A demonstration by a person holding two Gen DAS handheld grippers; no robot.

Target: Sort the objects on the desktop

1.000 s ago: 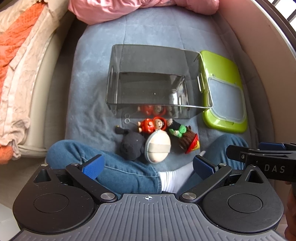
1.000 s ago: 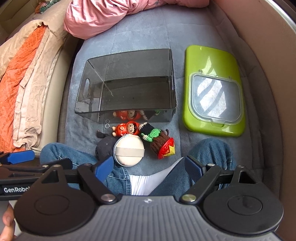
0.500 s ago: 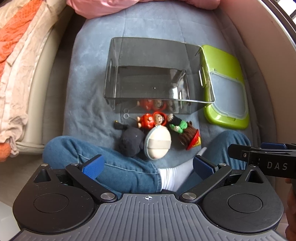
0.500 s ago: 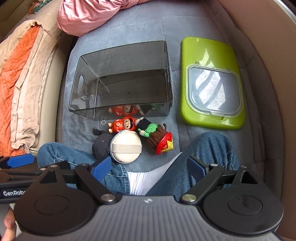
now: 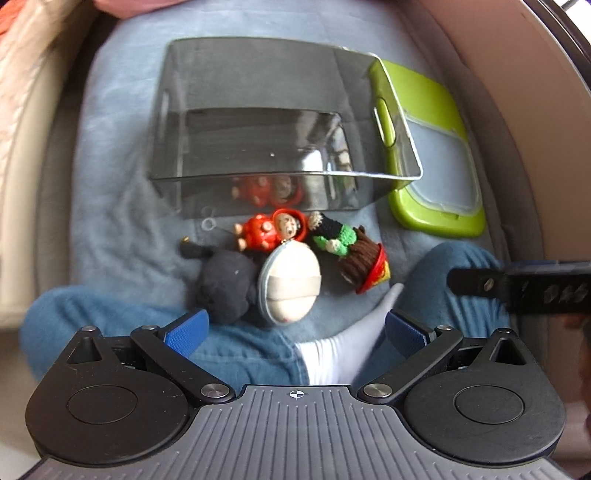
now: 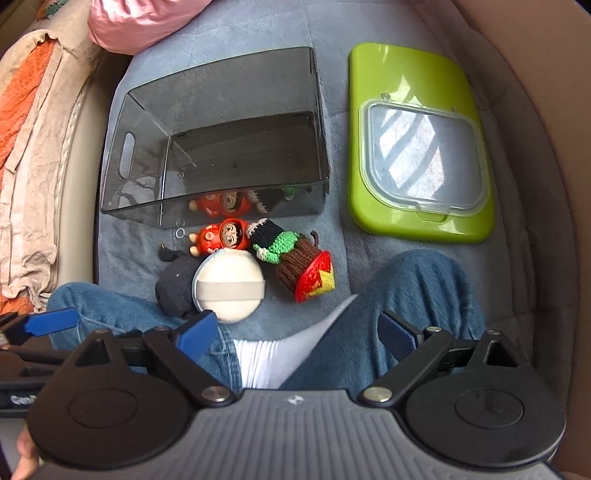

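A smoky clear bin point(image 5: 258, 110) point(image 6: 221, 122) stands empty on the grey blanket. In front of it lie a red doll point(image 5: 269, 230) point(image 6: 221, 234), a round white pouch point(image 5: 290, 282) point(image 6: 229, 284), a dark plush point(image 5: 225, 280) point(image 6: 173, 282) and a crocheted figure in green, brown and red point(image 5: 351, 254) point(image 6: 295, 258). My left gripper point(image 5: 295, 328) is open and empty above the person's jeans, just short of the pouch. My right gripper point(image 6: 299, 332) is open and empty, nearer than the toys.
A lime green lid point(image 5: 436, 162) point(image 6: 421, 140) with a clear window lies right of the bin. The person's jean-clad legs point(image 6: 417, 288) and white sock point(image 6: 273, 354) lie under both grippers. A pink pillow point(image 6: 140, 22) and orange and beige cloths point(image 6: 29, 129) lie at the left.
Both grippers have moved forward and down toward the toys, which now look larger. Both stay open. The objects have not moved.
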